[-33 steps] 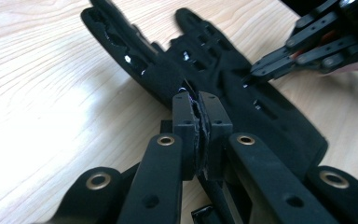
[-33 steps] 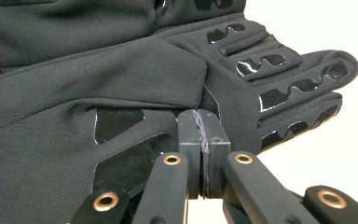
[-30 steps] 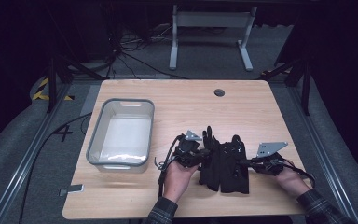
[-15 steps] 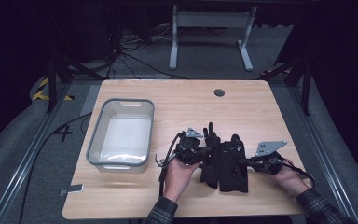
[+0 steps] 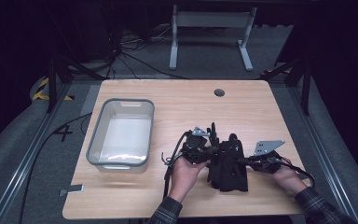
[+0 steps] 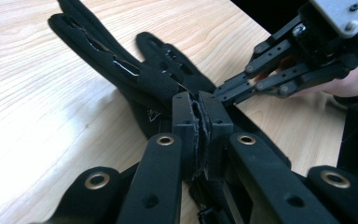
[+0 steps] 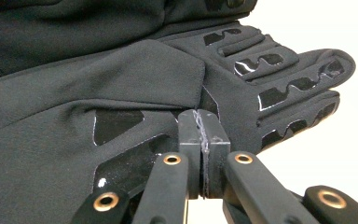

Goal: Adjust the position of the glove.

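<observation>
High view: the left hand-held gripper [image 5: 208,150] and right hand-held gripper [image 5: 242,161] flank the black fabric glove [image 5: 227,163], whose long axis runs away from the person along the wooden counter [image 5: 177,107].

Left gripper view: its jaws are closed on the glove's edge.

Right gripper view: jaws pressed together, apparently pinching fabric; the glove lies directly ahead.

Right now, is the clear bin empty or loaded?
Empty. The clear bin shows bare floor inside; the black gloves lie on the table beside it.

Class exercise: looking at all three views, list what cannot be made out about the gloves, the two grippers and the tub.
- Black gloves, high view: dark on dark, so one or two, stacked or side by side, cannot be told.
- Left gripper and right gripper, own views: pads meet; fabric pinched between is hidden.
- Tub, high view: glare hides the floor.
</observation>
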A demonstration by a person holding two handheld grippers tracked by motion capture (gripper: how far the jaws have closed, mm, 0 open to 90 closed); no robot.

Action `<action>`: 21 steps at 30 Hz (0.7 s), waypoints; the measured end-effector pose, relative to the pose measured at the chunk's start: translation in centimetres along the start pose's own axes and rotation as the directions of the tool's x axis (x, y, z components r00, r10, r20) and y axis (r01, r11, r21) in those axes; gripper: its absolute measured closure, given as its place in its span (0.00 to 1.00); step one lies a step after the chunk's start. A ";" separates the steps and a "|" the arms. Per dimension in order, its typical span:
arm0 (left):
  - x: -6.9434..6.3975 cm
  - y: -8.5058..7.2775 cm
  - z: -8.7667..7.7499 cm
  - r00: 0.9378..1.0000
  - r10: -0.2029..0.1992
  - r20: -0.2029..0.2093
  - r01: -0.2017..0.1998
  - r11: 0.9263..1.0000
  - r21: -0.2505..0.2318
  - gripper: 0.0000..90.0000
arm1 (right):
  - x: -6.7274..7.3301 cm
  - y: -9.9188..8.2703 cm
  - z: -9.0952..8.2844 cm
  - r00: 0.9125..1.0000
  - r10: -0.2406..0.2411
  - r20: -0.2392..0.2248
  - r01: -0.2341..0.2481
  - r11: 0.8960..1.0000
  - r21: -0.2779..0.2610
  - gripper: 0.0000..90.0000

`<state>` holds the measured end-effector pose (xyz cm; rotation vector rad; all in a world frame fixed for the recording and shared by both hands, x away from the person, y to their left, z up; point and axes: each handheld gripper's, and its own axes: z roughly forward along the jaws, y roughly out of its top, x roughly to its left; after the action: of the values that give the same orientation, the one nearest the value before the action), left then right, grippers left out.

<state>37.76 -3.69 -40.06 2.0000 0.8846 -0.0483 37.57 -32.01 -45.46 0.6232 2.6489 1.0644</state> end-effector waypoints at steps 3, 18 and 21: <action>-0.3 0.3 0.5 1.000 0.009 0.009 -0.009 1.000 0.006 0.96 | 0.1 0.3 0.3 1.000 -0.011 -0.005 0.011 1.000 0.003 1.00; -1.4 1.2 4.8 0.996 0.041 0.085 -0.045 0.998 0.052 0.96 | 0.1 0.4 0.2 1.000 -0.015 -0.009 0.015 1.000 0.000 1.00; -1.6 1.2 5.5 0.995 0.049 0.089 -0.055 0.997 0.061 0.95 | -0.5 0.3 -0.8 1.000 0.002 0.016 -0.001 1.000 -0.027 1.00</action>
<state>38.92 -9.12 -41.81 2.0627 0.7835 -0.1347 37.81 -32.57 -44.63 0.6255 2.6164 1.0896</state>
